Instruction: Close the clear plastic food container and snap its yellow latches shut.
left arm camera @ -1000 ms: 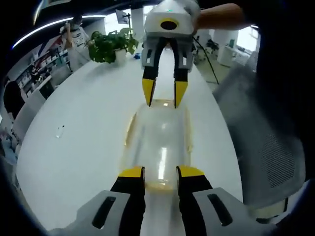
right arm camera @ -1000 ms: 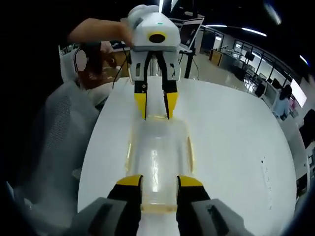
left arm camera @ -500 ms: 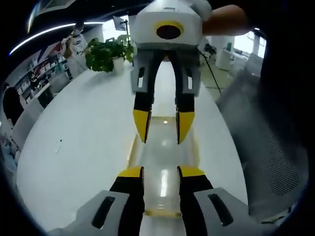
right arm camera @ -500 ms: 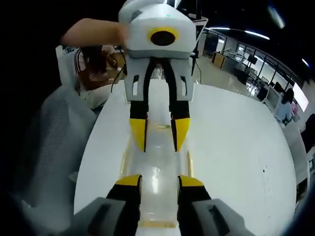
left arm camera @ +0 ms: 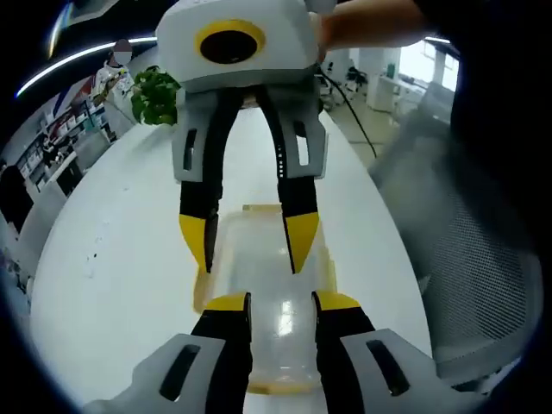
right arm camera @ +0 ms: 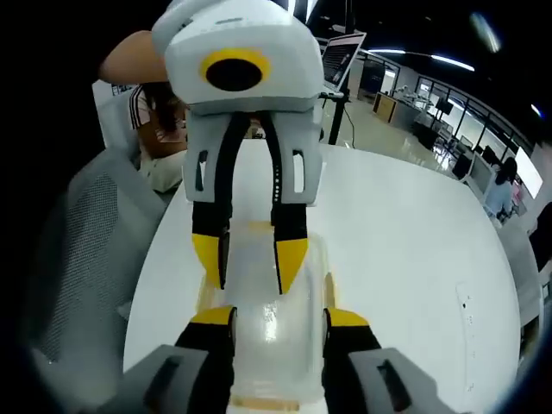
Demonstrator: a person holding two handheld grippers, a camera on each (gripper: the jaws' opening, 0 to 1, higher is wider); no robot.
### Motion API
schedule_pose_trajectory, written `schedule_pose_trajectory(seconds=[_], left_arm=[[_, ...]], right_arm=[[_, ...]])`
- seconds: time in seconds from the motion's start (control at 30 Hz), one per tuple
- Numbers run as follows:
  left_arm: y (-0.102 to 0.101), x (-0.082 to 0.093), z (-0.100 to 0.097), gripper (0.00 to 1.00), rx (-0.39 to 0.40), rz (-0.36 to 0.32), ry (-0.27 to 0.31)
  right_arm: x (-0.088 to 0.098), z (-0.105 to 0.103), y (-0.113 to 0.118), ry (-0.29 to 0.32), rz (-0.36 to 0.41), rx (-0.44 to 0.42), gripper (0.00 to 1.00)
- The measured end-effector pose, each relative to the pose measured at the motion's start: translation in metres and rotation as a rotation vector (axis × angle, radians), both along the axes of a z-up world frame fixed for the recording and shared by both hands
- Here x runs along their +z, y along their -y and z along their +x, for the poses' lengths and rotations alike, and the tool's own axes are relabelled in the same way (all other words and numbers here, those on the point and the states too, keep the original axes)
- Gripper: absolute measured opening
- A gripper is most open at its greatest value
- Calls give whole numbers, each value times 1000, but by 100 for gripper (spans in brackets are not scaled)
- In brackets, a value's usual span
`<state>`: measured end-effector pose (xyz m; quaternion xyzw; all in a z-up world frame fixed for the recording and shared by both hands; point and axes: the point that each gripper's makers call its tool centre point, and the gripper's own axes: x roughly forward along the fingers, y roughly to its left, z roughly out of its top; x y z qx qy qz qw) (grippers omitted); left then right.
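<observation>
The clear plastic container [left arm camera: 259, 285] lies lengthwise on the white table [left arm camera: 112, 259], lid on top, with yellow latches at its sides [left arm camera: 329, 269] and near end [left arm camera: 276, 388]. My left gripper [left arm camera: 282, 302] is open, its yellow tips over the lid's near half. Facing it from the far end, the right gripper [left arm camera: 248, 250] is open too, its tips reaching down over the lid close to mine. In the right gripper view the same container [right arm camera: 259, 345] lies under my right gripper [right arm camera: 278, 316], and the left gripper [right arm camera: 250, 263] comes in from above. Whether the tips touch the lid is unclear.
A potted plant [left arm camera: 155, 95] stands at the table's far end. A grey mesh chair [left arm camera: 466, 259] sits beside the table, also seen as the chair [right arm camera: 86, 250] on the left. A seated person [right arm camera: 159, 121] and a laptop [right arm camera: 341, 56] are behind. A hand [left arm camera: 371, 21] holds the right gripper.
The two grippers have come toward each other along the container, from its opposite ends to nearly tip to tip over the lid. The right gripper's jaws stand slightly wider.
</observation>
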<state>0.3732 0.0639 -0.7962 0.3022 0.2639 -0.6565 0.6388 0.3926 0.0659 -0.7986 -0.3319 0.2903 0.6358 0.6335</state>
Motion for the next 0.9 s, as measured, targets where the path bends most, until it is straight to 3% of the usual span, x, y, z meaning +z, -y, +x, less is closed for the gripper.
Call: schedule_pose_trajectory(seconds=[0.1,0.23,0.37,0.5,0.63,0.67,0.73,0.9], left_arm=[[1,1,-3,26,2,-2,0],[-1,1,-5,30,-35,41,88],[1,2,-18,30,-37,32,84],[0,-1,-18,30,-34,50,122],[0,-2,-18,30,-20,57,162],[1,-2,-18,30,-24,59,176],[1,-3,-16,29,-44,76,262],[3,-9,-27,28,-61,81,318]], right_arm=[[-1,-1,2,4,-14,11,40],[-1,0,0,8,-18,21,41],[0,0,-2,14,-23,35,46],[-1,3,-3,15,-38,44,48],[-6,3,-4,-32,-49,27,54],[-8,3,-2,-31,-60,32,55],[-11,3,0,-48,-78,35,55],[-11,3,0,-63,-88,52,57]])
